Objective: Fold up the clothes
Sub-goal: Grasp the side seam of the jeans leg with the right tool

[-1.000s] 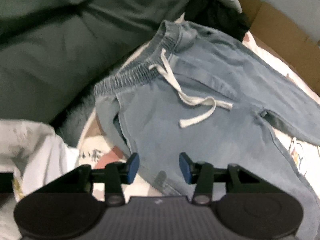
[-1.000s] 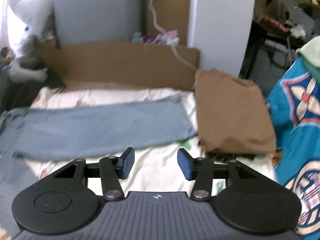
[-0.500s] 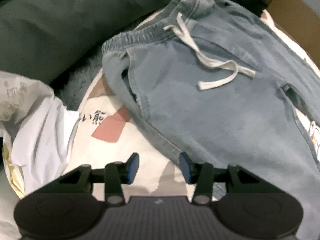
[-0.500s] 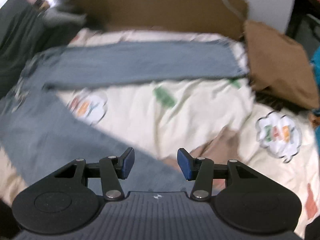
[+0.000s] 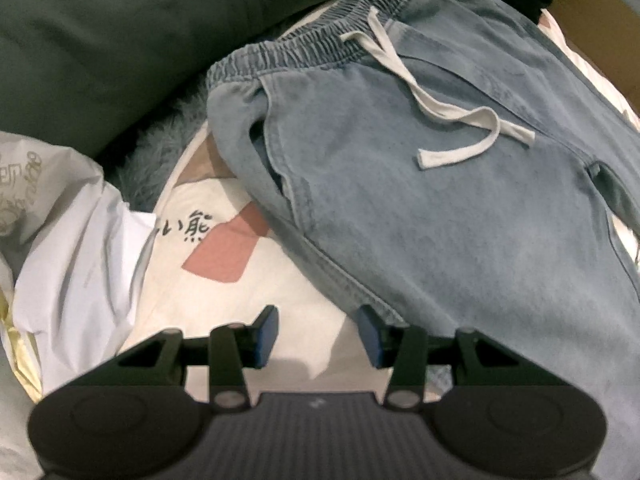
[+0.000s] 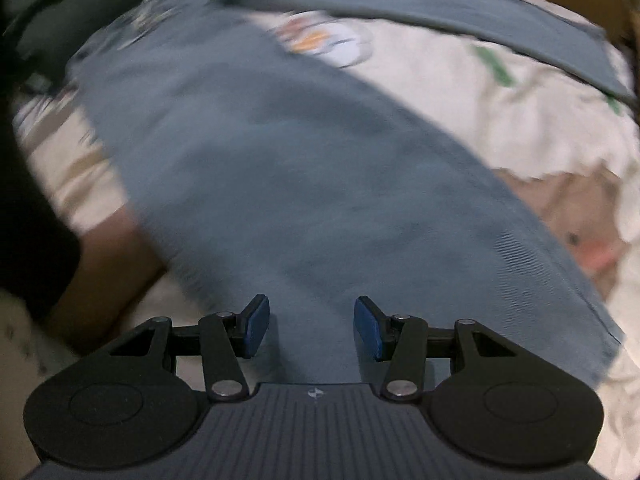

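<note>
With the jeans [image 5: 440, 200] spread flat on the printed sheet [image 5: 224, 312], both the left gripper [image 5: 318, 336] and right gripper [image 6: 310, 328] hung half open and empty, so each should pinch a side-seam edge squarely before lifting.

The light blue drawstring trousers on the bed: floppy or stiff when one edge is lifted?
Probably floppy: the trousers lie flat and follow the printed sheet beneath. The elastic waistband is gathered, so it would likely stretch and sag. The loose white drawstring may dangle or snag.
</note>
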The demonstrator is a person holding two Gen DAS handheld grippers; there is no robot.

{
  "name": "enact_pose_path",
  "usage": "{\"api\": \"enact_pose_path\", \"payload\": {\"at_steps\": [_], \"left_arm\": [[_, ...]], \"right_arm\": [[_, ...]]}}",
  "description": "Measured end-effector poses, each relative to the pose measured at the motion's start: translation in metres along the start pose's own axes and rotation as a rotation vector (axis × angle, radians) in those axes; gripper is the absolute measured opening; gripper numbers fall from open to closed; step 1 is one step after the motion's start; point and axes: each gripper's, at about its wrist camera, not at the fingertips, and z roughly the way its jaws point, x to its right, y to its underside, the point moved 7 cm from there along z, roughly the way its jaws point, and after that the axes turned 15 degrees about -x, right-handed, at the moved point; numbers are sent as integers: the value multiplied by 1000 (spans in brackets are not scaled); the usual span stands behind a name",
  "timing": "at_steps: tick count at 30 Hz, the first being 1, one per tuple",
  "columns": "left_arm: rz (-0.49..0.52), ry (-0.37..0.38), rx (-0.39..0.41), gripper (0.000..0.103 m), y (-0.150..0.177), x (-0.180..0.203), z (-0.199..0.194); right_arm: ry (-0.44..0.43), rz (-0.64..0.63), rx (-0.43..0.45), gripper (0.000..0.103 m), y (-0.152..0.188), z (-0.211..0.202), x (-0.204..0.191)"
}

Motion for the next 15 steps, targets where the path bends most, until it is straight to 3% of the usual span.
{"api": "enact_pose_path", "payload": {"at_steps": [5,15], "left_arm": [[-10,7,0,47,0,-1,1],[-4,9,-14,47,3,-1,7]], "right_arm": [[-16,-75,-28,55,4,11,-23],[67,-156,-122,55,15,31,-30]]}}
